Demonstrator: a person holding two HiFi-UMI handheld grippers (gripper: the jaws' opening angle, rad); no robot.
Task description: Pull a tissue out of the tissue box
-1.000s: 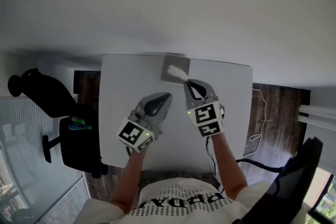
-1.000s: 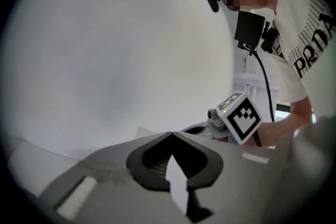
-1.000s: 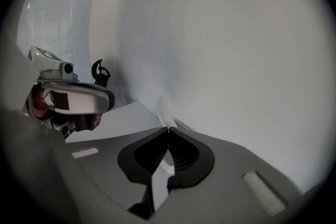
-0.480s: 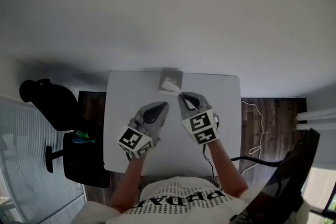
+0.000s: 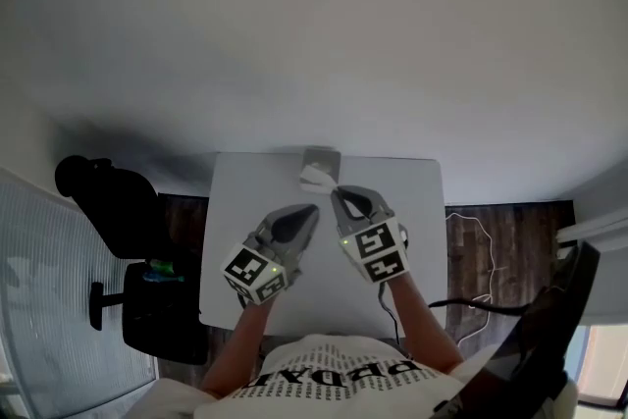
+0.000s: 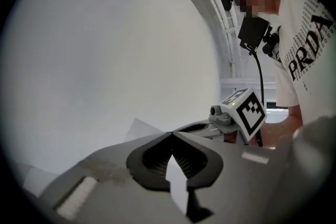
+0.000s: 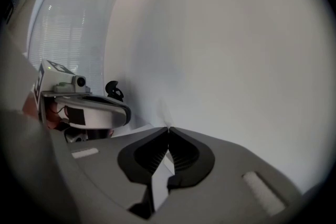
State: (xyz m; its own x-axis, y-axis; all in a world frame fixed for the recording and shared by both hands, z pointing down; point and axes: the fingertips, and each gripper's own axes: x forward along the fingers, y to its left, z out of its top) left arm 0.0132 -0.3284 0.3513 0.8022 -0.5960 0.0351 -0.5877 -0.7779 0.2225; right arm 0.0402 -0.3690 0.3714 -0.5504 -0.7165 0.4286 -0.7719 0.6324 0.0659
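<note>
The grey tissue box sits at the far edge of the white table. A white tissue hangs just in front of it, pinched at the tip of my right gripper, which is shut on it. In the right gripper view the jaws meet and a thin pale edge of tissue rises past them. My left gripper hovers beside the right one, shut and holding nothing. In the left gripper view its jaws are closed, with a tissue corner and the right gripper's marker cube beyond.
A black office chair stands left of the table, with a dark stool nearer me. A white cable lies on the wooden floor at the right, by another dark chair. A plain white wall fills the far side.
Both grippers have risen together above the table, which now looks smaller. The tissue has come up with the right gripper, away from the box's top.
</note>
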